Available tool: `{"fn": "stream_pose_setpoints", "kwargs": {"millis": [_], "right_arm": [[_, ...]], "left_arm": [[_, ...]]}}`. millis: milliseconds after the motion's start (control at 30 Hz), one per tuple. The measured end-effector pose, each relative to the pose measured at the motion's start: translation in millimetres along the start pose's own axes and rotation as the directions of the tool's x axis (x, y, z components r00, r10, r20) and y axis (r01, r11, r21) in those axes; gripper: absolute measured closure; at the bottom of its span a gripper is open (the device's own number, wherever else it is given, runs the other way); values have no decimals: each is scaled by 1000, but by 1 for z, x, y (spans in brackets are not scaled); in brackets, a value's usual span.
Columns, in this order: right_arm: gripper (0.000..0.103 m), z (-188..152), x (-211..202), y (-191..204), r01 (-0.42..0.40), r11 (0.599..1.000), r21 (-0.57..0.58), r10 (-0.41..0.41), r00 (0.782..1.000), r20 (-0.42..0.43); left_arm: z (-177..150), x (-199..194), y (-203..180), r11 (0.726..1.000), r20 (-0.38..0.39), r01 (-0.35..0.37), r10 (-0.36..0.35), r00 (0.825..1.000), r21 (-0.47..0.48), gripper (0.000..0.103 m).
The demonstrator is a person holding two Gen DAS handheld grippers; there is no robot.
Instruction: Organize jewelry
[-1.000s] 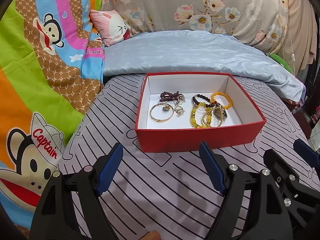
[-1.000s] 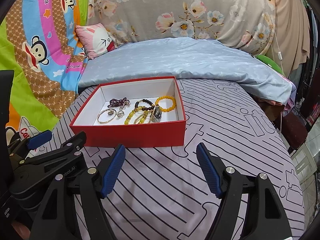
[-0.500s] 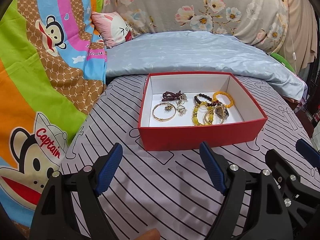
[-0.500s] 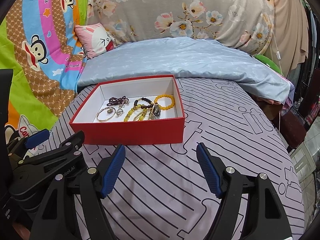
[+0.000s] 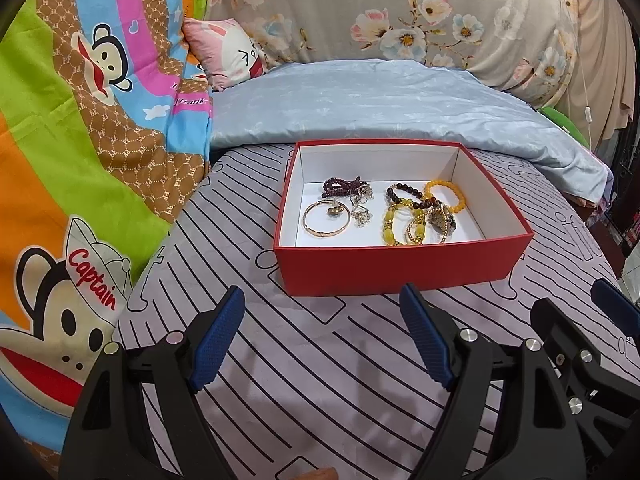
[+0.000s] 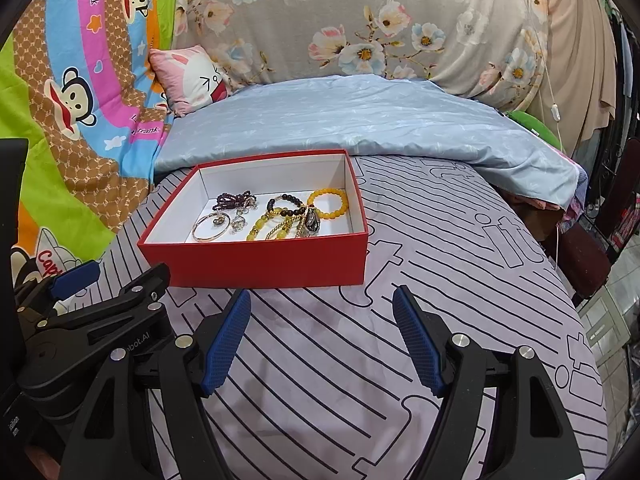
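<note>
On a lilac black-striped bedsheet (image 5: 320,380), the left gripper (image 5: 322,322) and right gripper (image 6: 322,326) hover with jaws spread wide, holding nothing, short of a red cardboard box (image 5: 400,268) containing beaded bracelets (image 5: 404,216).

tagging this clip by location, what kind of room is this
Most likely a bedroom, on a bed: a striped bedsheet under the red jewelry box, a folded light-blue quilt behind it, and a pink rabbit pillow.

bed: striped lilac sheet (image 5: 320,380) | blue quilt (image 5: 380,108) | floral drape (image 6: 360,20) (behind) | cartoon-monkey blanket (image 5: 80,140)
</note>
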State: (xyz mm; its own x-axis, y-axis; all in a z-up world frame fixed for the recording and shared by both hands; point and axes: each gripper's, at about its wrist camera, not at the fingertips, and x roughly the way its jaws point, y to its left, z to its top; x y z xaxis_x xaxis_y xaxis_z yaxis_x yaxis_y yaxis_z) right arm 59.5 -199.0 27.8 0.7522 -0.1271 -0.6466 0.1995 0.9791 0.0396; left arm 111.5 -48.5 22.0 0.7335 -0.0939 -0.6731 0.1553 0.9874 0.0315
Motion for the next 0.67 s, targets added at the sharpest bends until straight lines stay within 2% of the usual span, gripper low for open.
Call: {"fn": "stream_pose_setpoints", "kwargs": {"millis": [267, 667], "right_arm": [[31, -3, 0, -2, 5, 1000, -3, -5, 1000, -4], [30, -5, 2, -2, 16, 1000, -2, -16, 1000, -7]], "left_arm": [[-1, 1, 1, 1000, 4, -24, 24, 1000, -3, 26], [-2, 4, 3, 1000, 1, -19, 19, 1000, -11, 26]]}}
